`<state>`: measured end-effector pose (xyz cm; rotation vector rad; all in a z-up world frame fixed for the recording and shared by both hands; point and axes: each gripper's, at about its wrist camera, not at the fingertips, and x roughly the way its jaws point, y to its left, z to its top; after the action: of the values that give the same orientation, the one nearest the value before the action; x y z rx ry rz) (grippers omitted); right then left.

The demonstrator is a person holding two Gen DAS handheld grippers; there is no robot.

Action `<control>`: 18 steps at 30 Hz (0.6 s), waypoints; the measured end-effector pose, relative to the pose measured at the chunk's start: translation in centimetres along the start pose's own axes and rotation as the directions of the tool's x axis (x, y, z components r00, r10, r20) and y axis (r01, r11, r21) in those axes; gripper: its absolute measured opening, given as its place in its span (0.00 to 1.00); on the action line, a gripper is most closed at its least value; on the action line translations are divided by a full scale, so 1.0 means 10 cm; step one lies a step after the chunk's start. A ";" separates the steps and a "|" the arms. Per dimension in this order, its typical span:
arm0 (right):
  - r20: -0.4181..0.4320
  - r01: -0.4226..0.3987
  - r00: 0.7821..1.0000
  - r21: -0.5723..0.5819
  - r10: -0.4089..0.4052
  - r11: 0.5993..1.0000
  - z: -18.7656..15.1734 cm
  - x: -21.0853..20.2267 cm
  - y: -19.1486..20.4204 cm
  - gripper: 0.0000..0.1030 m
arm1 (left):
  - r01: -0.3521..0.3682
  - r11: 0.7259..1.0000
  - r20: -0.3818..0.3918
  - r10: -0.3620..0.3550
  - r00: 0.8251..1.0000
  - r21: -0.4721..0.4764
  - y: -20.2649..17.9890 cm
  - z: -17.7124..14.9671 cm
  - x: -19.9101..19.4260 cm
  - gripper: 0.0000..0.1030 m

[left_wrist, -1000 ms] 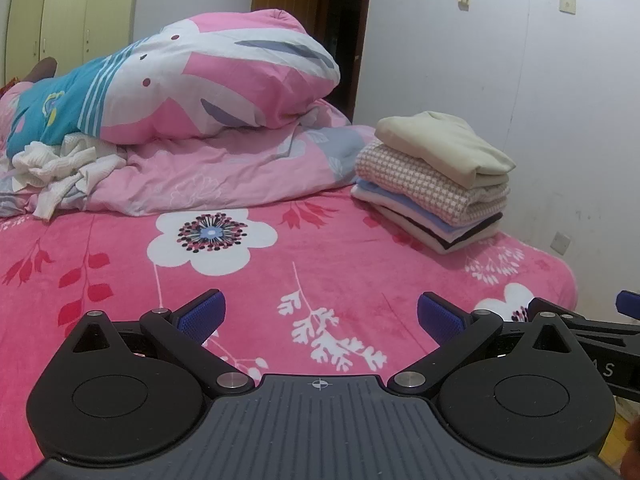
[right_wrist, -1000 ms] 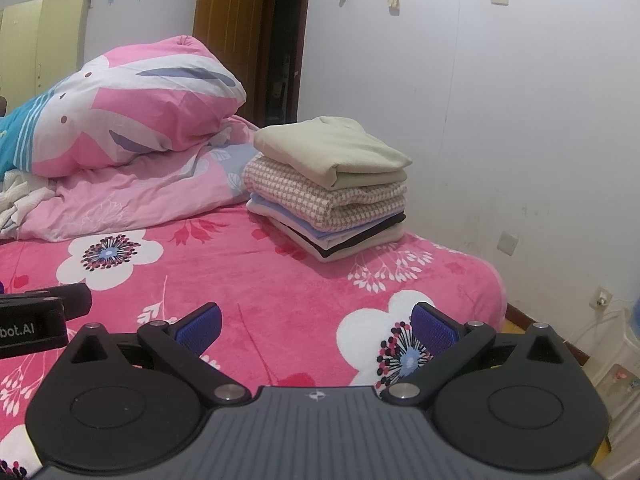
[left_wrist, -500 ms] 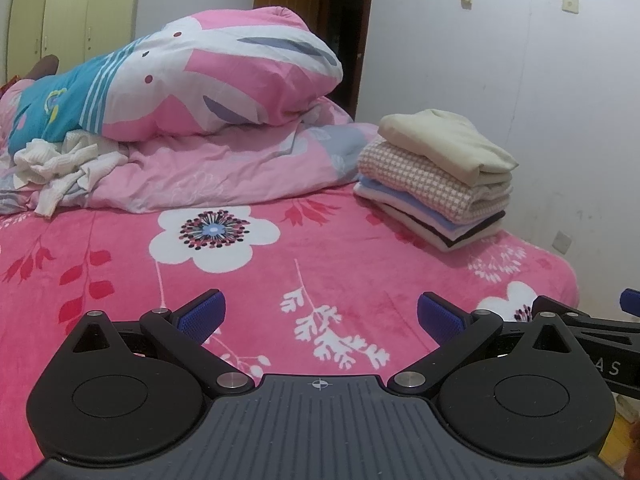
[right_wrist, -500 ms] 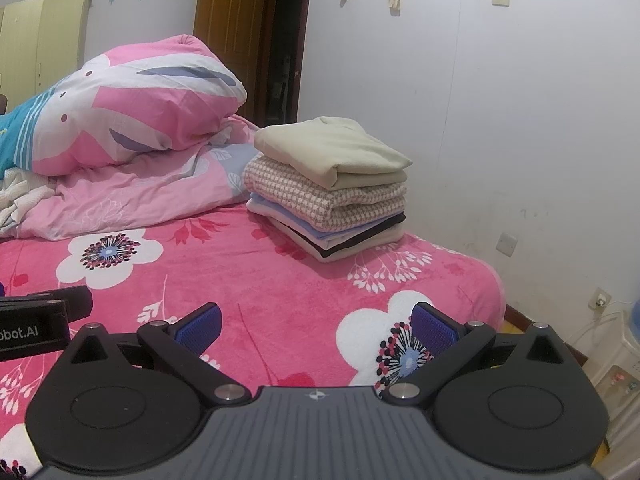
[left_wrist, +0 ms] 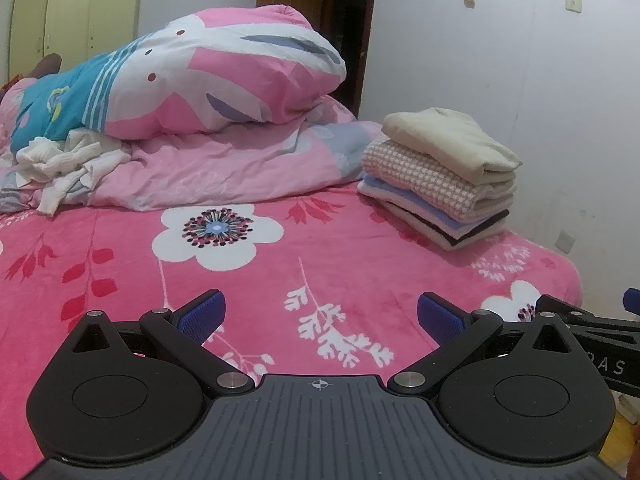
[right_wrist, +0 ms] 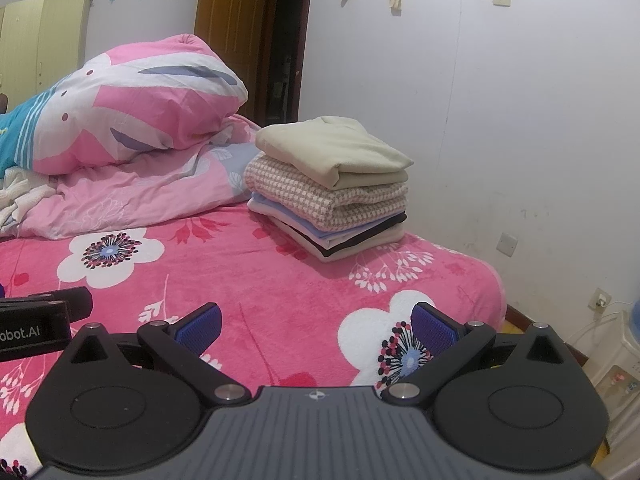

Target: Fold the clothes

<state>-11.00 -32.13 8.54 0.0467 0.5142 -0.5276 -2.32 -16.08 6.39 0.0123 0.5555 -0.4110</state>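
A stack of folded clothes [left_wrist: 444, 176] with a beige garment on top stands at the far right of the pink floral bed [left_wrist: 280, 272]; it also shows in the right wrist view [right_wrist: 332, 188]. A crumpled white garment [left_wrist: 68, 164] lies at the far left against the duvet, and its edge shows in the right wrist view [right_wrist: 16, 196]. My left gripper [left_wrist: 318, 314] is open and empty above the blanket. My right gripper [right_wrist: 316, 324] is open and empty near the bed's right corner.
A bunched pink and blue duvet [left_wrist: 208, 92] fills the back of the bed. A white wall [right_wrist: 500, 100] runs along the right, with a doorway [right_wrist: 288, 40] behind. Part of the other gripper [left_wrist: 592, 340] shows at the right of the left view.
Both views have shifted only slightly; the left gripper has drifted a little. Both grippers stay open and empty.
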 end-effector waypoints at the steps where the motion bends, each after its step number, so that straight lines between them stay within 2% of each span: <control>1: 0.000 0.000 1.000 0.000 0.000 1.000 0.00 0.00 0.00 1.00 | -0.001 1.000 -0.001 0.001 1.000 0.000 0.00 0.00 0.00 1.00; 18: 0.003 -0.002 1.000 -0.007 0.002 1.000 0.00 0.01 0.01 1.00 | -0.007 1.000 0.001 0.007 1.000 -0.003 0.03 0.00 0.00 1.00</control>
<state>-10.80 -32.08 8.49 0.0396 0.5129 -0.5240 -2.20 -15.84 6.40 0.0114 0.5549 -0.4029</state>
